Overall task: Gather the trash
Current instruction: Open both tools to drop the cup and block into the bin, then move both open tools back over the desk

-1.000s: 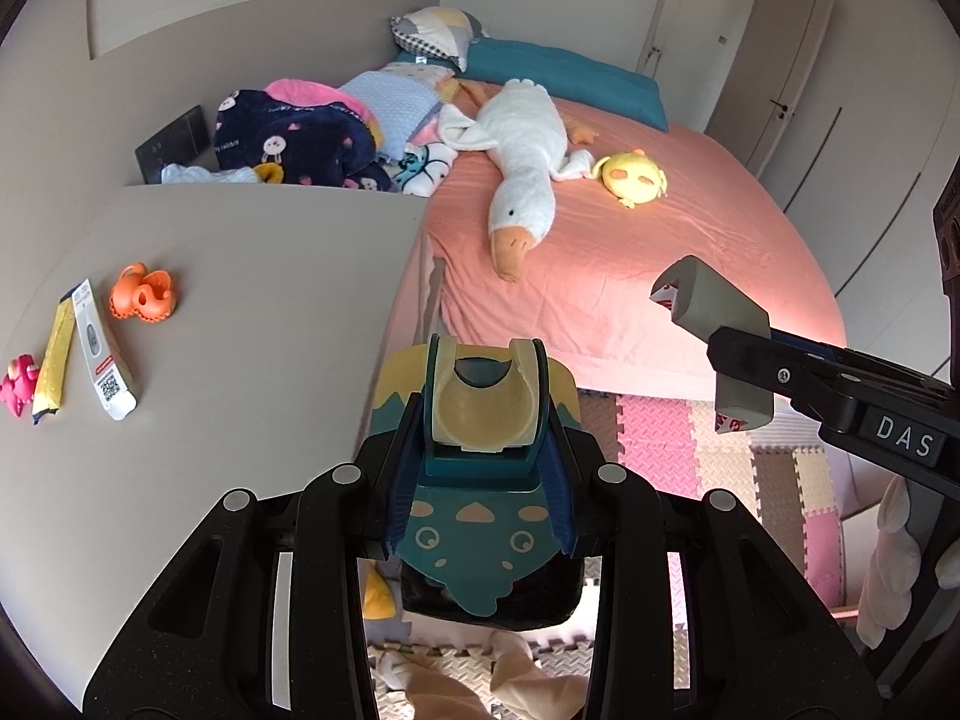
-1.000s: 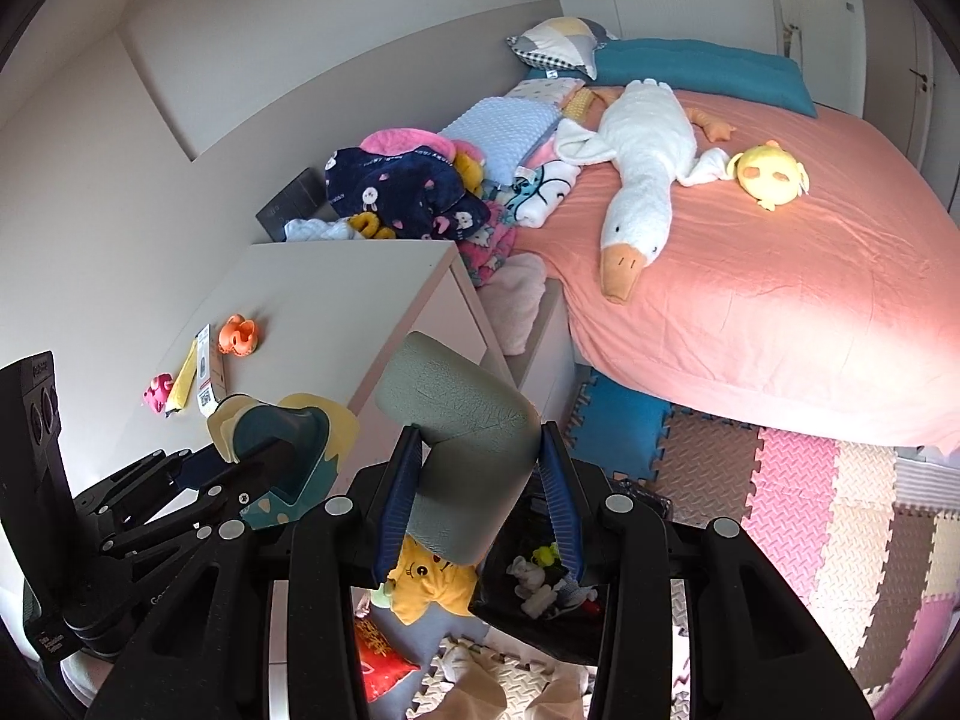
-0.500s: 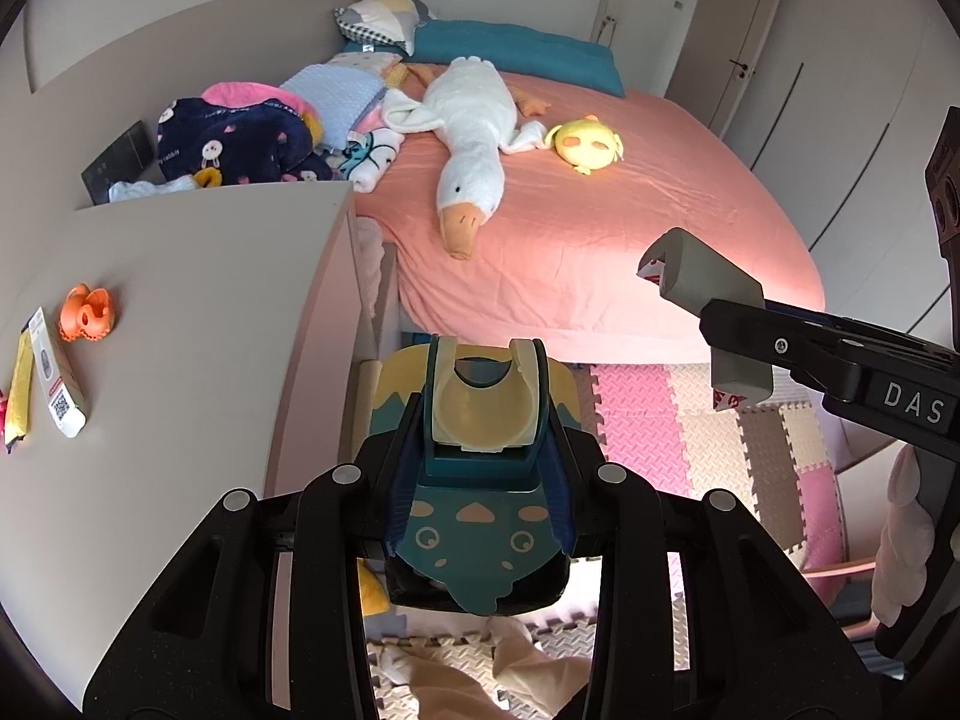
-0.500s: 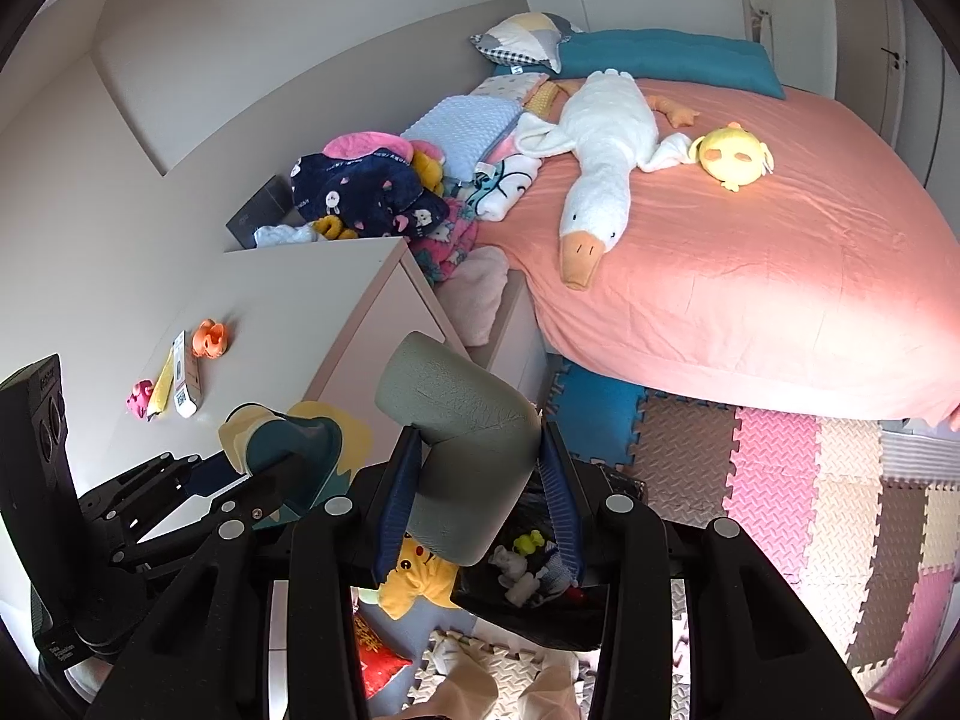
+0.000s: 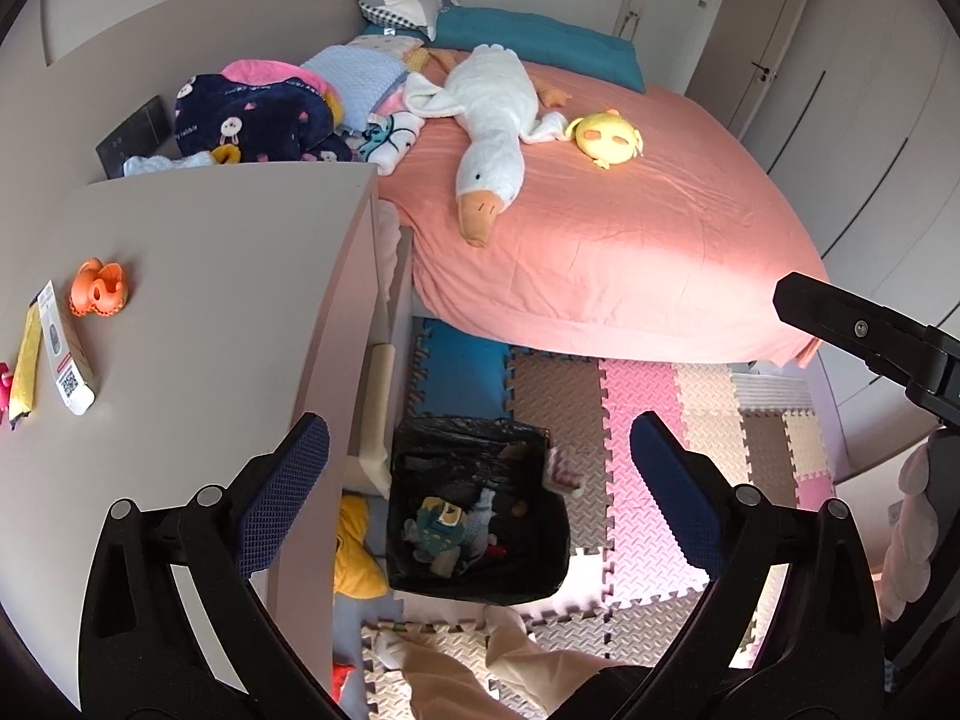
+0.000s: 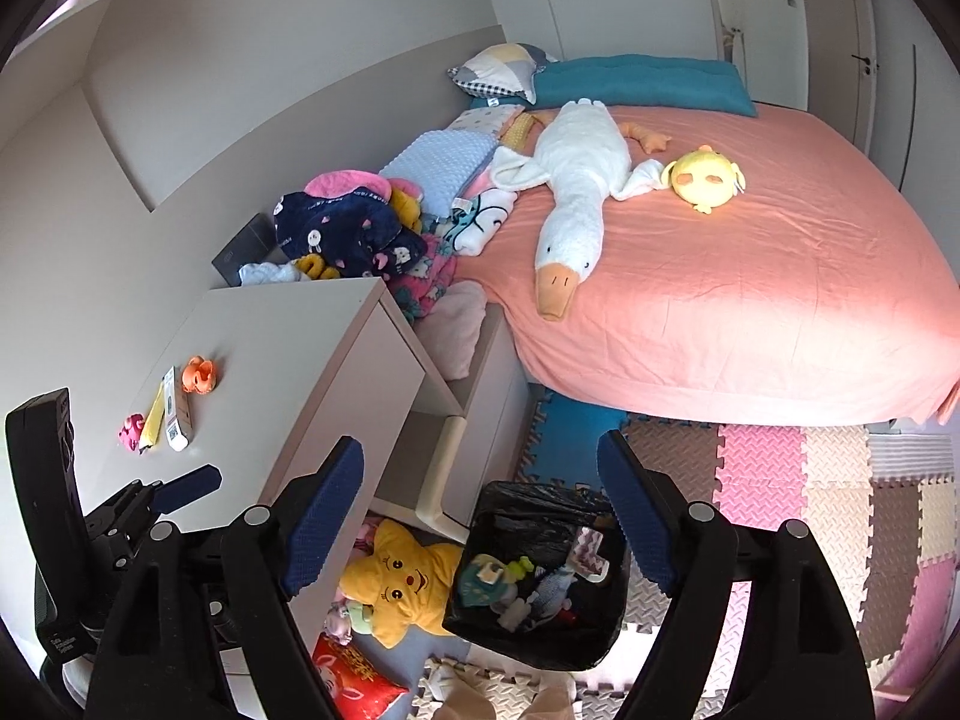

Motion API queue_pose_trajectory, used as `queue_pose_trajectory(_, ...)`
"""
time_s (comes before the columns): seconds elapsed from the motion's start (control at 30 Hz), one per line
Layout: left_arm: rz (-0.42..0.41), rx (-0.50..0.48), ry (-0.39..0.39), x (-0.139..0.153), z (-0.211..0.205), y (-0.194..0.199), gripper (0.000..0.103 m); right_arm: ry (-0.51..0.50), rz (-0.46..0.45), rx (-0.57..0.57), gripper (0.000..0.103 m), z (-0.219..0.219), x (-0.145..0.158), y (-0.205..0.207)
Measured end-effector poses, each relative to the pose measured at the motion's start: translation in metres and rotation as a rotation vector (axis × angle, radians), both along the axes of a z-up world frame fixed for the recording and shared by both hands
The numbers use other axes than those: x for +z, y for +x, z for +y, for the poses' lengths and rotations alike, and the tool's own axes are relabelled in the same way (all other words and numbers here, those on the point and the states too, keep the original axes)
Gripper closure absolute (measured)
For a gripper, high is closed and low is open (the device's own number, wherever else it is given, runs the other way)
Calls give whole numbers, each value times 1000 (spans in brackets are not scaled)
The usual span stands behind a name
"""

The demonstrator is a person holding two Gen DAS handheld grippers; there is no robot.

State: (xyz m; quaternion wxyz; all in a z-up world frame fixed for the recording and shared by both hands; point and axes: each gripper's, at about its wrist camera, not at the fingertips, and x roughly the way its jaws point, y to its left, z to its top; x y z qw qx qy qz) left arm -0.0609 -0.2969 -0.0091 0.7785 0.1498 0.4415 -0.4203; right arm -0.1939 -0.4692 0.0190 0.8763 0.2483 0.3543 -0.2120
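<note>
Both grippers, left [image 5: 480, 489] and right [image 6: 480, 501], hung over the black-lined plastic trash bin [image 5: 414, 576] with jaws opening, nothing between them. The teal cardboard package [image 5: 435, 531] lay inside the bin. Risk: the white wrapper [image 5: 63, 357] on the beige cabinet top [image 5: 210, 300] beside the bin might be overlooked, or a hasty reach might knock the bin.

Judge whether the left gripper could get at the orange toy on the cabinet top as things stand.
Probably yes: the left gripper is opening with nothing between its fingers, and the orange toy lies uncovered on the cabinet top.
</note>
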Motion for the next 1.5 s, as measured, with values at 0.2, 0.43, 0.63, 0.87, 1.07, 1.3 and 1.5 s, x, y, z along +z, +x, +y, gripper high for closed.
queue_pose_trajectory(0.2,-4,7,-3,1,4,2,6,0,3,10,23,3,0,1)
queue_pose_trajectory(0.43,-3,27,-2,0,14,5,6,2,10,33,23,11,-1,10)
queue_pose_trajectory(0.63,-1,64,4,-1,28,13,6,3,15,74,23,24,-3,26)
queue_pose_trajectory(0.87,1,127,8,-2,56,29,6,7,17,140,23,44,-4,52)
queue_pose_trajectory(1.07,2,184,13,-3,80,45,6,6,16,194,23,63,-4,76)
queue_pose_trajectory(1.3,10,249,23,-5,110,62,6,8,20,270,23,88,-5,107)
queue_pose_trajectory(1.5,13,311,29,-7,137,74,6,15,28,329,23,108,-9,132)
